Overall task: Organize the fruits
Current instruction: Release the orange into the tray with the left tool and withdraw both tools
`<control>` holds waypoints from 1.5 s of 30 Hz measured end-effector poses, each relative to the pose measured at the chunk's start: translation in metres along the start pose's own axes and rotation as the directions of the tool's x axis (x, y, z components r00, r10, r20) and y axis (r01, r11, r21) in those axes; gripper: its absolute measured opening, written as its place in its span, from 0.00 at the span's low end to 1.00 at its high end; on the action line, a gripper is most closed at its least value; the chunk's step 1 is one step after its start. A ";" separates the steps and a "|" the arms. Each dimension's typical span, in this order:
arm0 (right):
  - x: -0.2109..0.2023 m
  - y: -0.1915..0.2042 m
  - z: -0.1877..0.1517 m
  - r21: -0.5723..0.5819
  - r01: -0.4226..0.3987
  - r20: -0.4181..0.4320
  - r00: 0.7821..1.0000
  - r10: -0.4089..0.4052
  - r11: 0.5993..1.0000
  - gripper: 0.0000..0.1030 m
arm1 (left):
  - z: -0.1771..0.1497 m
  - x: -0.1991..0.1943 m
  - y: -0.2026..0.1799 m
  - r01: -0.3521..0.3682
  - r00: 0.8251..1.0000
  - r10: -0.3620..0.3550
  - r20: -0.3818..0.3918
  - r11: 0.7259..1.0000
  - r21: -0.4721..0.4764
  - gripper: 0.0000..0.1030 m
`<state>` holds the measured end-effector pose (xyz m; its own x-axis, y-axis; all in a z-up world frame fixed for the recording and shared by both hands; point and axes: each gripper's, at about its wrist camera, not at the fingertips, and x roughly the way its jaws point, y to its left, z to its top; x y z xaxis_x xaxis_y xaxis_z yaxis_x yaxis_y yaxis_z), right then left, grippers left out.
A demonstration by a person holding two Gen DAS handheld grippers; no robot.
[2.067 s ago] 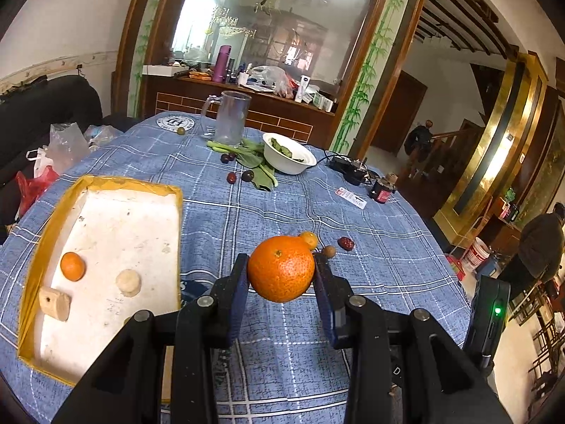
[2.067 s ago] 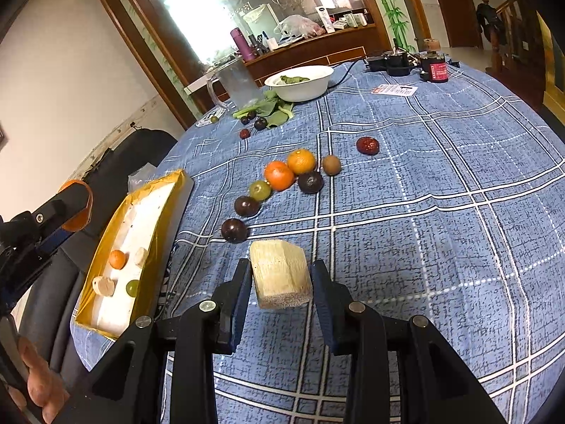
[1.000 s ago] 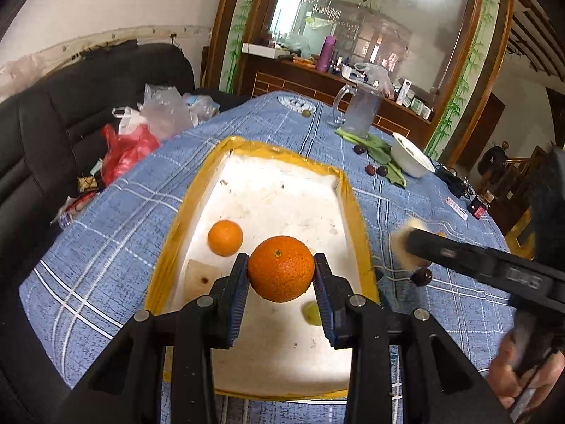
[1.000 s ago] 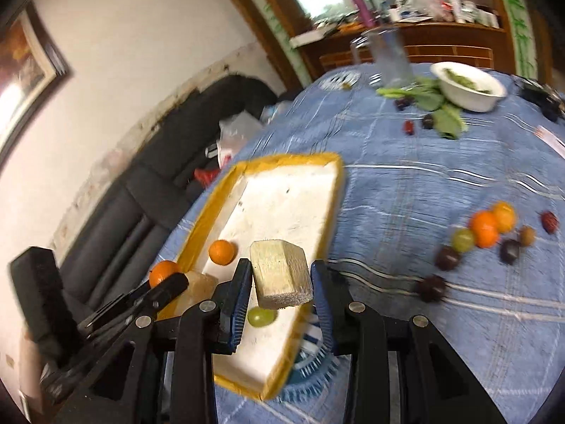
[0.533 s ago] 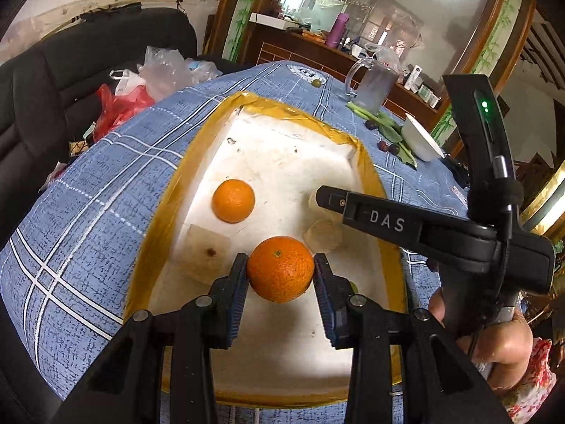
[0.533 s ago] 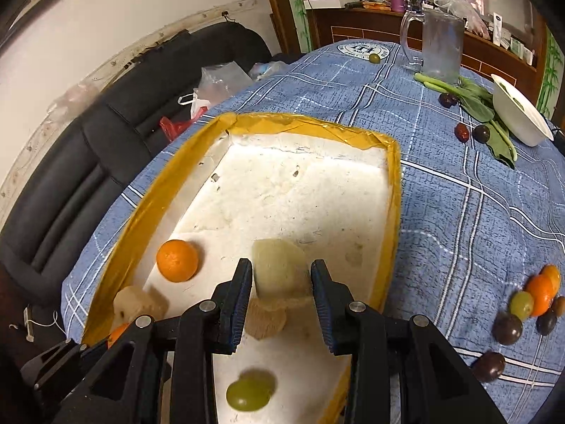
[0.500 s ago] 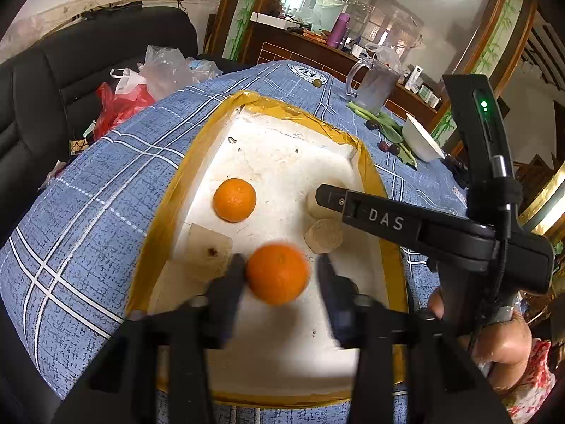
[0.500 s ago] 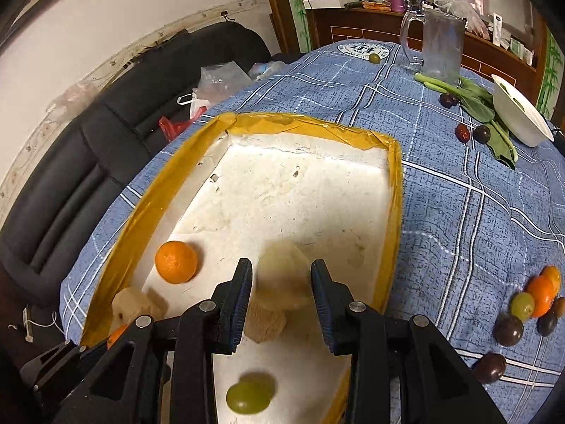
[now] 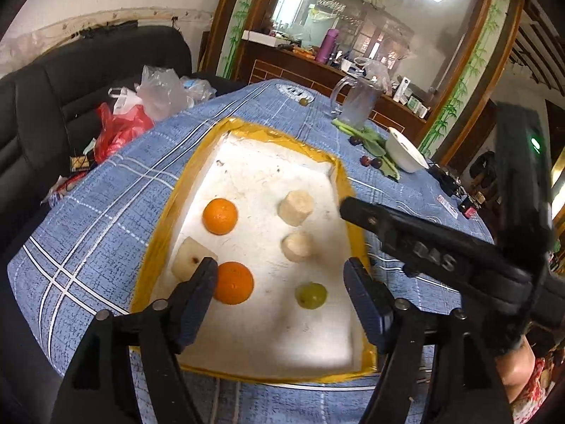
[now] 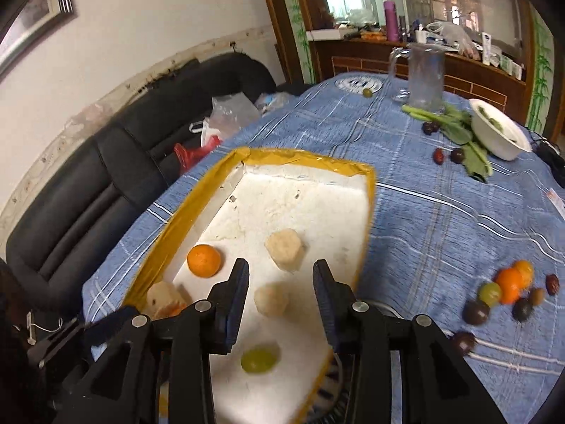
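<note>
A white foam tray with a yellow taped rim (image 9: pixel 247 130) (image 10: pixel 300 162) lies on the blue checked tablecloth. In it lie two oranges (image 9: pixel 219 216) (image 9: pixel 233 282), three pale fruit chunks (image 9: pixel 296 207) (image 9: pixel 298 246) (image 9: pixel 190 258) and a green grape (image 9: pixel 310 295). My left gripper (image 9: pixel 279 286) is open and empty above the tray's near end, its left finger beside the nearer orange. My right gripper (image 10: pixel 280 282) is open and empty over the tray, above a pale chunk (image 10: pixel 271 299). The right gripper's body (image 9: pixel 441 258) crosses the left wrist view.
Loose fruits lie in a group on the cloth at the right (image 10: pixel 508 289). A white bowl (image 10: pixel 498 134), green leaves (image 10: pixel 459 123), a glass jug (image 10: pixel 423 77) and dark fruits (image 10: pixel 448 155) stand farther back. A black sofa (image 10: pixel 88 183) with plastic bags (image 9: pixel 141 106) borders the table's left.
Both grippers have opened. The orange left my left gripper and now rests in the tray; the pale chunk left my right gripper and lies in the tray. Both grippers pulled back slightly.
</note>
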<state>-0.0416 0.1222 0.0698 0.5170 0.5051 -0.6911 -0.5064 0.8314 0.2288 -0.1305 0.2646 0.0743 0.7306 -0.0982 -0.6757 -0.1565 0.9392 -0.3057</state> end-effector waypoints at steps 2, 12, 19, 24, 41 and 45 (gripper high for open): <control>-0.017 -0.009 -0.010 0.006 0.004 0.015 1.000 -0.004 1.000 0.43 | -0.001 -0.005 -0.009 0.005 1.000 -0.005 0.003 1.000 0.019 0.71; -0.099 -0.113 -0.061 0.070 0.206 0.024 0.978 -0.208 0.976 0.50 | -0.007 -0.015 -0.054 0.012 1.000 -0.012 0.003 0.996 0.093 0.73; -0.131 -0.170 -0.082 0.191 0.237 0.026 0.969 -0.246 0.952 0.50 | -0.023 -0.003 -0.112 0.034 0.999 -0.026 -0.036 0.972 0.234 0.73; -0.130 -0.181 -0.089 0.213 0.233 0.022 0.970 -0.243 0.949 0.50 | -0.036 0.005 -0.146 -0.010 0.999 0.023 -0.034 0.939 0.342 0.73; -0.118 -0.193 -0.094 0.231 0.223 -0.004 0.974 -0.228 0.947 0.50 | -0.045 0.020 -0.170 -0.113 0.992 0.122 0.008 0.890 0.441 0.73; -0.111 -0.195 -0.091 0.229 0.218 -0.009 0.975 -0.222 0.949 0.50 | -0.045 0.027 -0.169 -0.105 0.993 0.120 -0.007 0.892 0.439 0.73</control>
<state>-0.0631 -0.1171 0.0399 0.6103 0.3054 -0.7310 -0.2093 0.9521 0.2231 -0.1140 0.0886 0.0770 0.7021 0.0130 -0.7120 0.0757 0.9928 0.0927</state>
